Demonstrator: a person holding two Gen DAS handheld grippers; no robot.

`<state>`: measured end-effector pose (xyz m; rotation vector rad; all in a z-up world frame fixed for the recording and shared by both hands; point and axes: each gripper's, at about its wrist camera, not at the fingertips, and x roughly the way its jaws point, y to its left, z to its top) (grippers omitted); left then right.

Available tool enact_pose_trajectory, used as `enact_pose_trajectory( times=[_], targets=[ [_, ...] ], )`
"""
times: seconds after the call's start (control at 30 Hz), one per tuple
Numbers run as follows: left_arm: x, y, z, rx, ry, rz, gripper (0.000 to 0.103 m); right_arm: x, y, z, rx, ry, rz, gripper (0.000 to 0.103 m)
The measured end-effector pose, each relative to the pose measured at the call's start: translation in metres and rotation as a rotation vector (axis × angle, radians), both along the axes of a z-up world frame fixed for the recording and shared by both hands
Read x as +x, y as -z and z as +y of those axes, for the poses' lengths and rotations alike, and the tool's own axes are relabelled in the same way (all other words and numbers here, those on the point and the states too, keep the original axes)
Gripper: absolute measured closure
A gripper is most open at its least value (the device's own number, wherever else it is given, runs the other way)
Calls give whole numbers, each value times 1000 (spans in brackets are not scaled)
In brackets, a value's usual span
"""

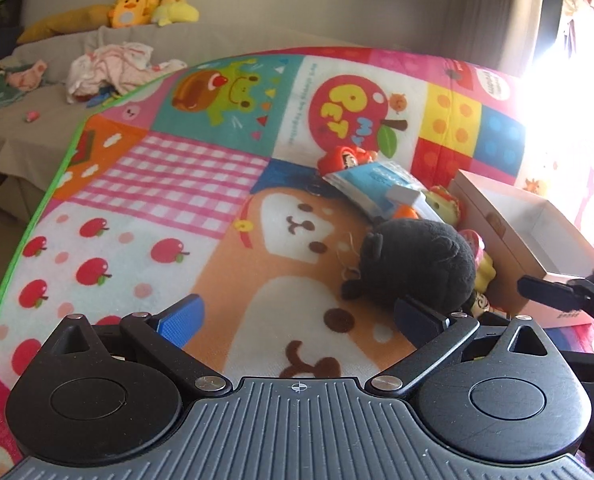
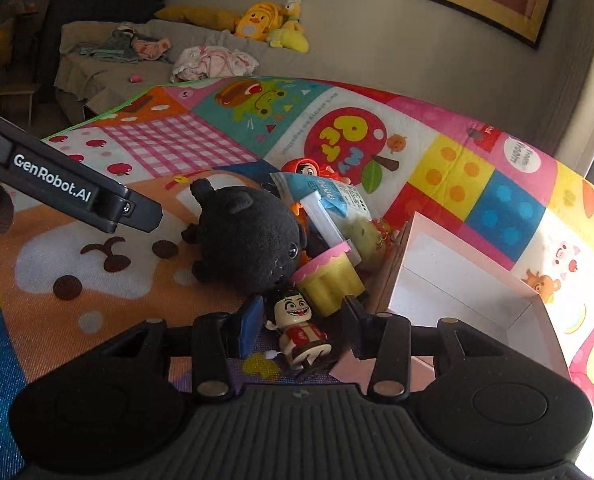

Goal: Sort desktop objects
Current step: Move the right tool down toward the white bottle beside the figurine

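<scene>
My left black two-finger gripper (image 1: pixel 297 316) tilts down with its jaws spread wide, the blue ribbed pads (image 1: pixel 179 320) well apart and gripping nothing. My right black two-finger gripper (image 2: pixel 303 328) also points down at a slant, its jaws drawn in to a narrower gap, with the pads (image 2: pixel 251 326) not visibly pressing on anything. The two tools sit close together, the left one reaching across ahead of my right.

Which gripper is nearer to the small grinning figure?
Right. The right gripper has the grinning figure between its fingers; the left gripper is over the mat, beyond the black plush.
</scene>
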<state>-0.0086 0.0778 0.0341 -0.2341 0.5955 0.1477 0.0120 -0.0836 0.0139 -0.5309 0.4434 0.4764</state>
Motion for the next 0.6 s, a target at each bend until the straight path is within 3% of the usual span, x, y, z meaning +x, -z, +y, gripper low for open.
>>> enact_pose_trajectory(
  times=[0.07,0.13,0.23,0.37,0.47,0.53,0.6],
  targets=[
    [-2,-2,-3,-3,24,-6,0,4,7,8,-39,6,1,60],
    [-5,-4,-8,0,49,-12,0,5,13,9,-50,3,41,71],
    [-5,-6,-14,4,71,-17,0,-6,10,-2,-30,-8,63,71],
    [-3,-5,-18,8,79,-11,0,-27,-3,-33,29,-58,188,71],
    [-2,-2,-18,5,78,-3,0,-28,-15,-59,130,-54,270,59],
    [0,0,-20,4,79,3,0,-22,-19,-70,159,-5,240,45],
    [1,1,-22,-1,84,10,0,-9,-20,-75,167,53,212,45]
  ],
)
